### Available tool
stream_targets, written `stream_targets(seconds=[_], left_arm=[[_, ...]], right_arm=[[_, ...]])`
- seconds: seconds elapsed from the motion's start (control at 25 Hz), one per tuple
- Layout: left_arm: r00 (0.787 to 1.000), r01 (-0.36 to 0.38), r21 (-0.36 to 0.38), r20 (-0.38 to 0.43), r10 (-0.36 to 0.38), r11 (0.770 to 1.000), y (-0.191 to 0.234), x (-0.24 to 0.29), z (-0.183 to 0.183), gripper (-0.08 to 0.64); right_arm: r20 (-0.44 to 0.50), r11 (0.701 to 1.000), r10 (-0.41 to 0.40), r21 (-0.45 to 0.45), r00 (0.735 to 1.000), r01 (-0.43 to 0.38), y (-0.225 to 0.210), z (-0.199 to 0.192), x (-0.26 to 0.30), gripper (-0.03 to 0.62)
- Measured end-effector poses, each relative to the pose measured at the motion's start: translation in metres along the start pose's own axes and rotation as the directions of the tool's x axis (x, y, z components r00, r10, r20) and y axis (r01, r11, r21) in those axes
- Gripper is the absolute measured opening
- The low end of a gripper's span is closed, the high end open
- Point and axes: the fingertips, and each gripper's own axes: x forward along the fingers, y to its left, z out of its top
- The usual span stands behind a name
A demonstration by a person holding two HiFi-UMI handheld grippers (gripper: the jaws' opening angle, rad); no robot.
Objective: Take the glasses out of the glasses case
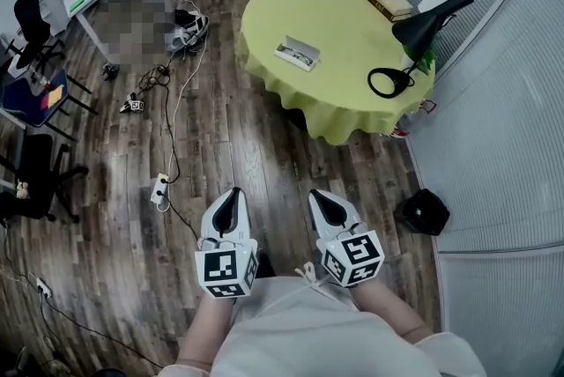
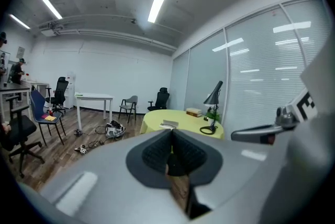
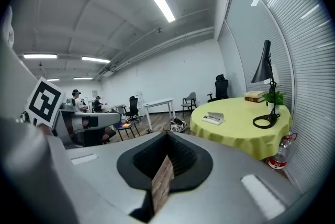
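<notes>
Across a stretch of wooden floor (image 1: 238,146) from the person, the open glasses case (image 1: 297,53) lies on a round worktop (image 1: 344,102) draped in yellow cloth, with what looks like the dark-framed glasses (image 1: 301,57) inside it. A black desk lamp (image 1: 414,40) and a book (image 1: 389,3) share the far side of the cloth. Close to the person's body, well apart from the worktop, the left tool (image 1: 233,192) and right tool (image 1: 319,194) are held side by side, each with its jaws pressed together on nothing.
</notes>
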Motion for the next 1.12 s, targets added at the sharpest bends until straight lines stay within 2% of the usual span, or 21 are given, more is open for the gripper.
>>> stream_targets(seconds=[0.36,0.52,0.84,1.12], left_arm=[[0.998,0.065,0.001,-0.013,-0.065,0.998,0.131,0.074,0.038,0.008],[0.996,0.085,0.002,-0.02,-0.084,0.996,0.174,0.096,0.047,0.008],[0.993,0.099,-0.05,-0.064,-0.102,0.994,0.213,0.143,0.036,0.008],[0.993,0.084,-0.042,-0.075,-0.087,0.996,0.227,0.215,0.052,0.008]], right_arm=[[-0.011,0.995,-0.103,0.005,0.995,0.103,0.028,0.038,0.126,-0.002],[-0.008,0.99,-0.137,0.019,0.991,0.137,0.039,0.047,0.167,-0.002],[-0.068,0.989,-0.144,0.027,0.987,0.146,0.035,0.042,0.231,-0.002],[-0.069,0.99,-0.137,0.029,0.988,0.139,-0.014,0.064,0.291,-0.002]])
